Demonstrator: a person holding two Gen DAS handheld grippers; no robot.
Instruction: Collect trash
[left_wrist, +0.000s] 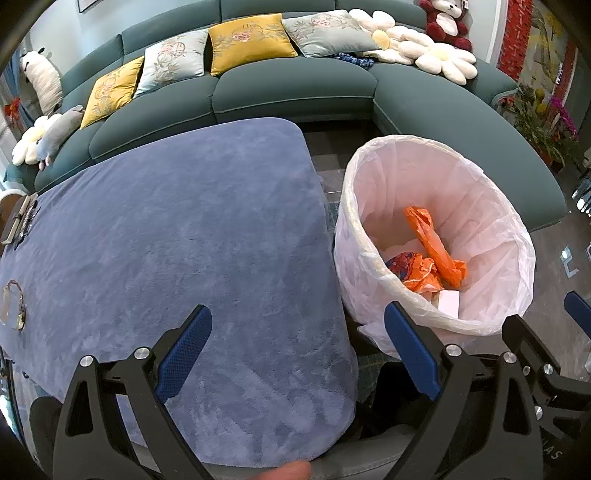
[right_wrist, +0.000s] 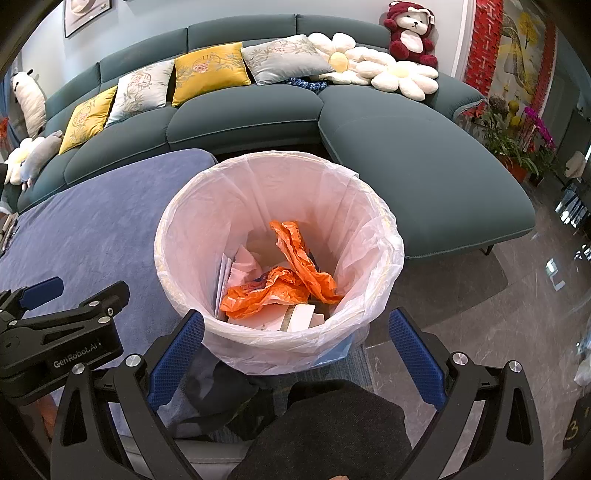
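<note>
A round bin lined with a thin white bag (left_wrist: 476, 325) (right_wrist: 273, 334) stands on the floor to the right of the table. Inside lie crumpled orange plastic bags (left_wrist: 434, 245) (right_wrist: 295, 269), white paper scraps (right_wrist: 240, 267) and a small white box (left_wrist: 448, 299) (right_wrist: 306, 315). My left gripper (left_wrist: 297, 343) hangs open over the table's near right corner, nothing between its blue pads. My right gripper (right_wrist: 295, 345) is open just before the bin's near rim, also holding nothing. The left gripper's body (right_wrist: 55, 332) shows at the left of the right wrist view.
A blue fleece cloth covers the table (left_wrist: 184, 240) (right_wrist: 92, 229). Small items (left_wrist: 16, 221) lie at its far left edge. A teal sofa (left_wrist: 288, 88) (right_wrist: 424, 155) with cushions and plush toys curves behind. A person's dark-clothed knee (right_wrist: 332, 424) is below the bin. Potted flowers (right_wrist: 517, 136) stand far right.
</note>
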